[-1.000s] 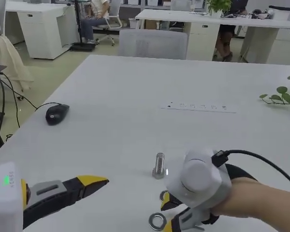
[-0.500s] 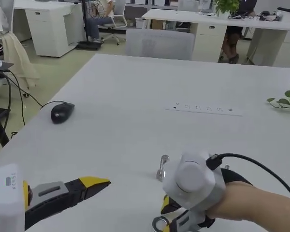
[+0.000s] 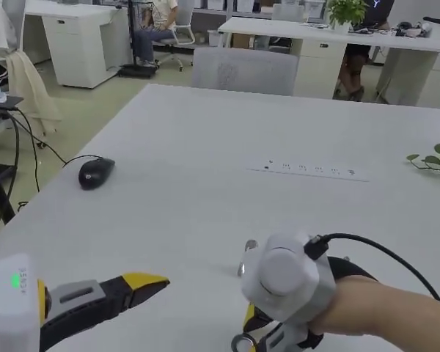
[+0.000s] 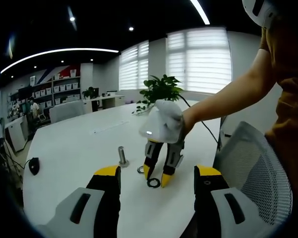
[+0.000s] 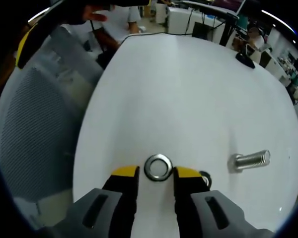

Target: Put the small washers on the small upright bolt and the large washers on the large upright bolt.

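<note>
A: Right gripper (image 5: 157,173) first. Its yellow-tipped fingers (image 5: 125,174) stand a narrow gap apart, one on each side of a washer (image 5: 149,167) lying flat on the tabletop (image 5: 188,89). Nothing is lifted, and I can't tell whether the tips touch its rim.

B: Agreed, it's bracketed, not gripped. Just beside one finger there's a smaller washer (image 5: 204,177), half hidden behind the tip.

A: Further out, the bolt (image 5: 249,160) stands upright on its head, near both washers but apart from them. Large bolt or small? I can't say from here.

B: How does that ring handle, do you think?

A: Steel by the look of it, so stiff, light, thin and smooth. On a slick white top I'd expect it to skate if one tip lands first. The best hold is across the outer rim, tips low against the surface, squeezing evenly.

B: And thin means little to bite on. It could flip or pop out as it comes up. So a gentle pinch, then hold the hole level for threading over the bolt.

A: Left gripper (image 3: 136,284) hangs well off to the side, fingers spread wide, holding nothing.

B: Beyond that, a mouse (image 3: 95,172) near the tabletop's far edge, well apart from the work.
</note>
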`<state>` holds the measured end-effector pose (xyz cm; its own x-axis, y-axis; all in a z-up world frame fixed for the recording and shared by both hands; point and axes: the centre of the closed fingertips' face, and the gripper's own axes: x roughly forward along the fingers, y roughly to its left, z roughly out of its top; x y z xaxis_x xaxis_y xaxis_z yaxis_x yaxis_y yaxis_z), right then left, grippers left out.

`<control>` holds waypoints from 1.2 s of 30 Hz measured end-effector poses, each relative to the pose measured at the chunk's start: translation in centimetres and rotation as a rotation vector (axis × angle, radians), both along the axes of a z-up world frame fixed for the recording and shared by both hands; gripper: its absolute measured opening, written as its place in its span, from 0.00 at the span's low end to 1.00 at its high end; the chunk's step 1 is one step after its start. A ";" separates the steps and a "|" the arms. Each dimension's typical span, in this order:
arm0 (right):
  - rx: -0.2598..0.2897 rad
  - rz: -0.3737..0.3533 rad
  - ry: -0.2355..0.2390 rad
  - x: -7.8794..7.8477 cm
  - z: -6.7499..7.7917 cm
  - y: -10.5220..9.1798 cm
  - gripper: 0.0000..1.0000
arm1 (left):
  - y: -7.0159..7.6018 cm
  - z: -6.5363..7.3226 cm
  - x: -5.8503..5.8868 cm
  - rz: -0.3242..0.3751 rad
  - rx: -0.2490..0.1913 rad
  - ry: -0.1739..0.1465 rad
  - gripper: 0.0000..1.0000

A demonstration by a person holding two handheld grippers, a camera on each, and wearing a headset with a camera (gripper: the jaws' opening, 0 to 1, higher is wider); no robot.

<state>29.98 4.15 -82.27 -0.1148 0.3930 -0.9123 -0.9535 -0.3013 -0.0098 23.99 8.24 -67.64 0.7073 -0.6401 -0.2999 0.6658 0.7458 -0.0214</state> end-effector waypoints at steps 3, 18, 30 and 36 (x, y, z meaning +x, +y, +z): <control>-0.011 0.015 -0.004 -0.1 0.0 0.0 0.27 | 0.0 -0.1 -0.1 -0.003 0.007 0.004 0.59; -0.023 0.003 -0.004 -0.2 0.1 0.0 0.22 | -0.2 0.0 -0.3 -0.001 0.003 0.003 0.59; -0.008 0.010 -0.019 -0.3 0.4 0.0 0.21 | -0.3 0.0 -0.1 -0.002 0.005 0.004 0.59; -0.009 0.010 -0.028 0.0 0.6 -0.4 0.21 | -0.4 -0.1 -0.1 -0.006 0.006 0.006 0.59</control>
